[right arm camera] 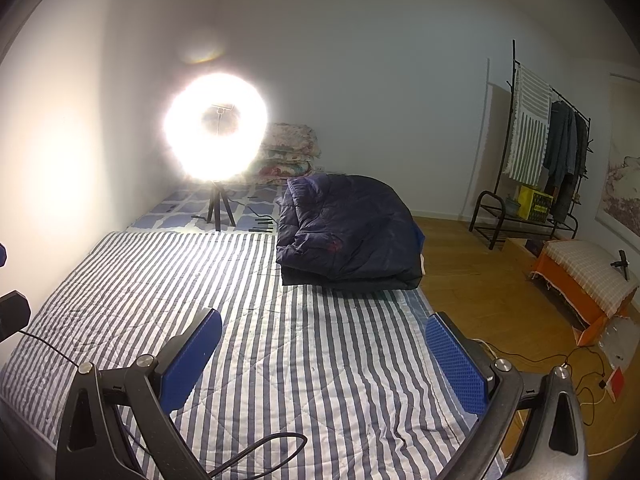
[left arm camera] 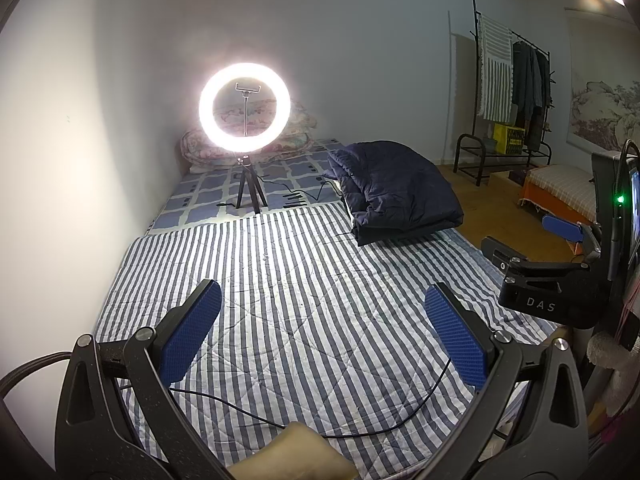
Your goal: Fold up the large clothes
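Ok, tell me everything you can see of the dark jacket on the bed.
The jacket is navy, quilted and puffy, apparently a padded coat. It lies folded into a thick, roughly rectangular bundle with stacked layers showing along its near edge. It sits at the right edge of the striped sheet, near the floor side, right of the ring light. Neither gripper touches it.

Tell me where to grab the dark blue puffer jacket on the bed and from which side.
Probably take the dark blue puffer jacket at its layered near edge, approaching low across the striped quilt. That edge faces both open grippers and shows stacked folds a gripper can pinch; the domed top offers nothing to pinch.
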Demonstrator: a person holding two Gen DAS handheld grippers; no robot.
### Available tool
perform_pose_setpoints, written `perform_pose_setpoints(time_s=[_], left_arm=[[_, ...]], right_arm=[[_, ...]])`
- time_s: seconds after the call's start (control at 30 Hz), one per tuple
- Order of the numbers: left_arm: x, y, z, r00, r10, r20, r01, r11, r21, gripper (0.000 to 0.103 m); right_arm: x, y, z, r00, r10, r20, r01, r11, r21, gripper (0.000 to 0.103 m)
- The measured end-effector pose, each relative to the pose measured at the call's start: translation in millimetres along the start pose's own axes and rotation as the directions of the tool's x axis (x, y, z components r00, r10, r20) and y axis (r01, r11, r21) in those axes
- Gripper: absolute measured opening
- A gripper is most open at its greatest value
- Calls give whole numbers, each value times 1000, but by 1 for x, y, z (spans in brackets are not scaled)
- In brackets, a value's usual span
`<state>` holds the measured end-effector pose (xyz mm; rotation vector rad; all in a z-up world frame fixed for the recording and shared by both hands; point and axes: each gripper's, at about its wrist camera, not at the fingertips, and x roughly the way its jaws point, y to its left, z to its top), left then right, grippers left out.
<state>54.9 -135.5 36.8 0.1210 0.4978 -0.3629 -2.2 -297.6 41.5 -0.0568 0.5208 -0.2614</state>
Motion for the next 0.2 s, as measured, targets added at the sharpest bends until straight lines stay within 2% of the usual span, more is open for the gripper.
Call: perform_pose_setpoints(time_s=[0.2], left_arm=[[-1,-1,-1,1000,17,17,-17,1000,5,103]], right_arm=[[1,0,-1,1000,3,-2,-3,1000,-4,103]])
